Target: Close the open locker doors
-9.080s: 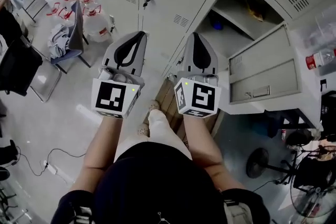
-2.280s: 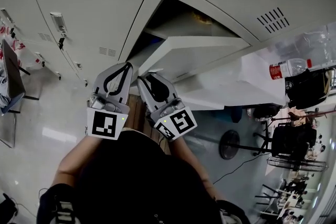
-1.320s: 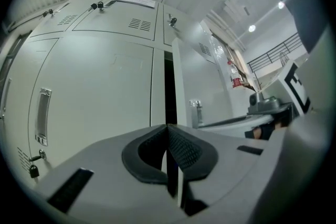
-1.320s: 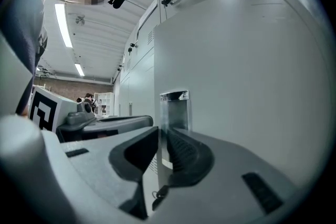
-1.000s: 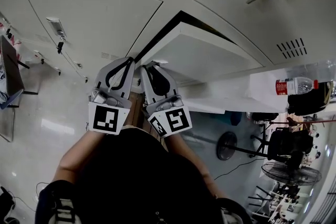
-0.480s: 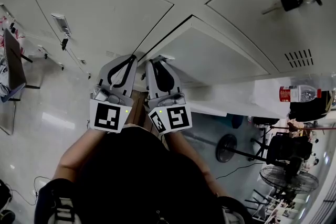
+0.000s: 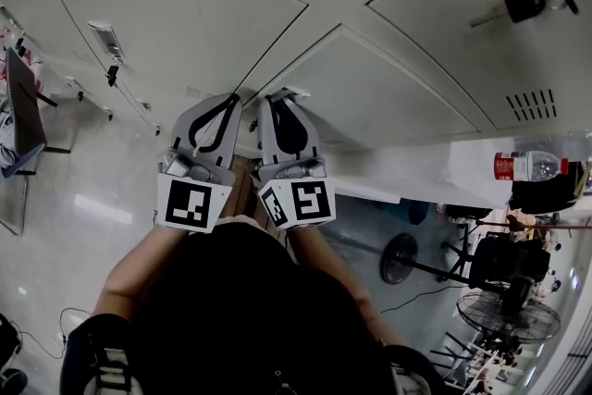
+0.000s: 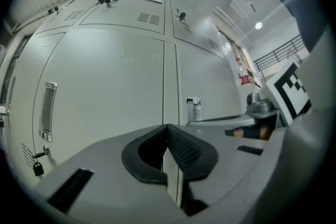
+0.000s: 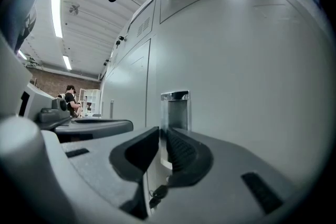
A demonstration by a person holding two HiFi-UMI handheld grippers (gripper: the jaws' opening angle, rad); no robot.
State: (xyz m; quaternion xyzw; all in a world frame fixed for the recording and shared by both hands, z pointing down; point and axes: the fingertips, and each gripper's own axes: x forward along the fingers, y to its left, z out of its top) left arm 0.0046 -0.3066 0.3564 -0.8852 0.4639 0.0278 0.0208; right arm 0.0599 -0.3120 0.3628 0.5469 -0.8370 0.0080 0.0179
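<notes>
Locker door (image 7: pixel 388 92) sits almost flush with the other lockers (image 7: pixel 176 9). Left gripper (image 7: pixel 229 99) is clenched on nothing, just beside the door's edge. Right gripper (image 7: pixel 282 97), jaws a sliver apart and empty, points at the door's recessed handle (image 9: pixel 176 110).

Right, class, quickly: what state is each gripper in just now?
Left gripper: closed, empty.
Right gripper: jaws slightly apart, holding nothing, tips by the door handle.
</notes>
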